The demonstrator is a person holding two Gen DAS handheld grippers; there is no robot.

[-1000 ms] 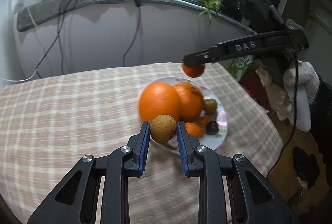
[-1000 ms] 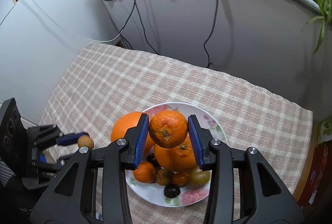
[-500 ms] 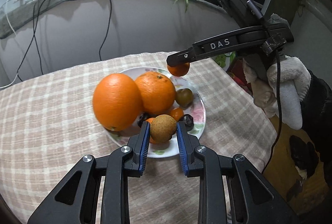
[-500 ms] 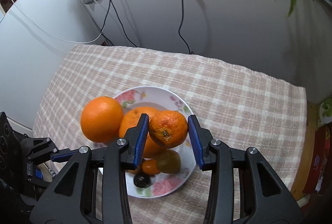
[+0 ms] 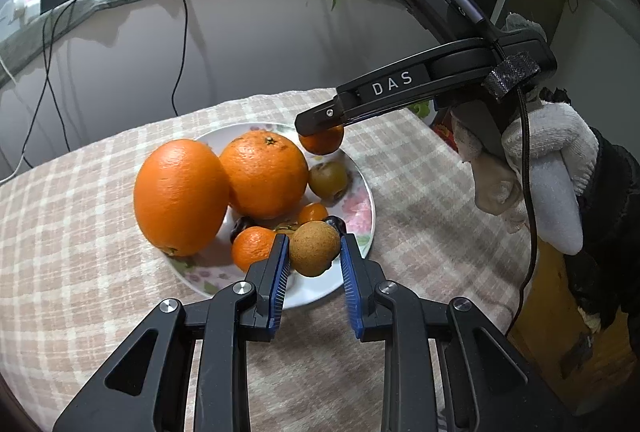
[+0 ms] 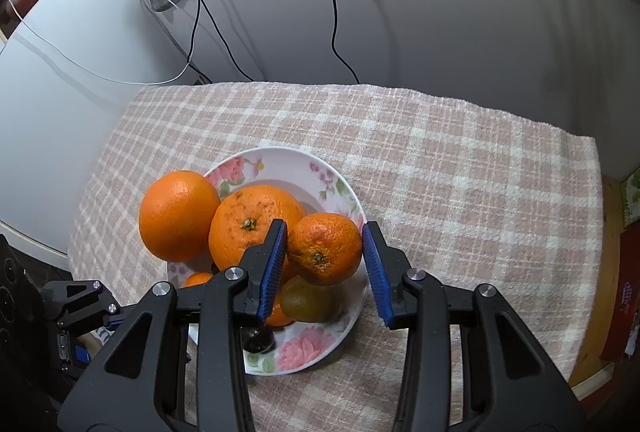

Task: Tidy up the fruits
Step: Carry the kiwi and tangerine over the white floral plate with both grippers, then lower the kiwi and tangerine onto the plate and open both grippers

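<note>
The left gripper (image 5: 313,258) pinches a small brown round fruit (image 5: 315,247) between its blue pads, low in the centre of the left wrist frame, held just over the near rim of the floral plate (image 5: 362,188). The right gripper (image 6: 325,260) pinches a mandarin (image 6: 325,249) in the centre of its own frame, above the right side of the same plate; whether either fruit already touches anything beneath cannot be told.

Outward from the jaws, the plate already carries two large oranges, one (image 5: 180,196) leaning over the rim at the left of the frame and one (image 5: 264,174) in the middle, along with a greenish-brown fruit (image 5: 328,179), a small mandarin (image 5: 253,247) and a few dark and orange small fruits between them. The checked tablecloth (image 6: 440,168) around the plate shows no loose fruit in either view.

So the gathering looks nearly finished: most fruit sits on the plate, and what is left, by my reading, is setting down these two held pieces. Free room is scarce, mainly along the plate's near and right edges.
</note>
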